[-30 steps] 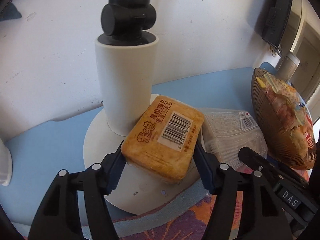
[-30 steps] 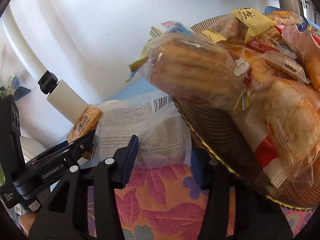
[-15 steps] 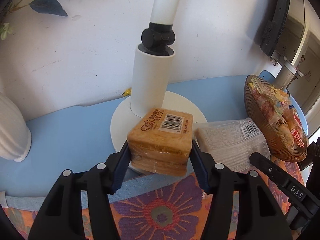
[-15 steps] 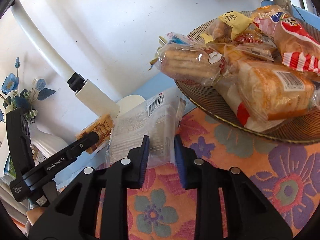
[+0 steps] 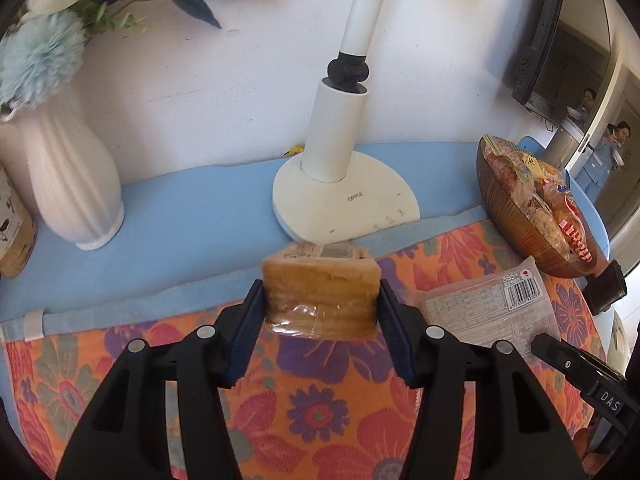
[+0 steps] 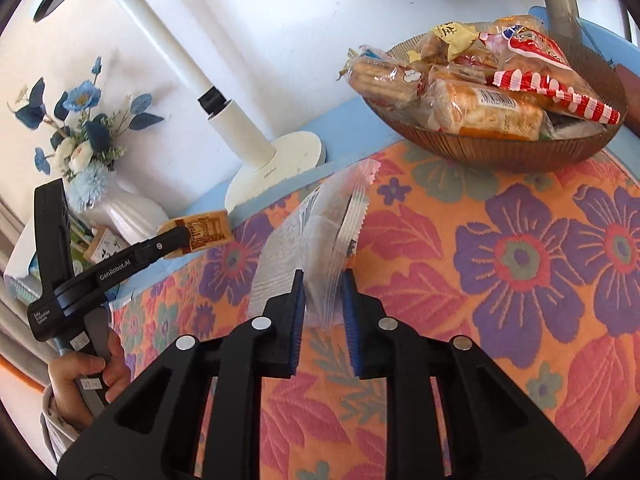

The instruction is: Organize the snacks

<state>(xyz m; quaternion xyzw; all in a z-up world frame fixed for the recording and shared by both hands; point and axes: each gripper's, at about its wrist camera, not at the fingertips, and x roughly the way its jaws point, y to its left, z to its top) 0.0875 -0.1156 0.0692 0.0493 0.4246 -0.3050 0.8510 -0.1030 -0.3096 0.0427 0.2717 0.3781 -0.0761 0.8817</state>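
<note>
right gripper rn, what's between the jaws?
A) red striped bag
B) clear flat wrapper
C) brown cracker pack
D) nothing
B. In the right wrist view the right gripper pinches the edge of the clear flat wrapper, which stands up off the floral cloth; the brown cracker pack sits in the left gripper, whose jaws are closing on it.

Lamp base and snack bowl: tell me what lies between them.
Nothing stands there. In the left wrist view, only bare blue table separates the lamp base from the snack bowl; the clear packet lies nearer, on the floral cloth.
</note>
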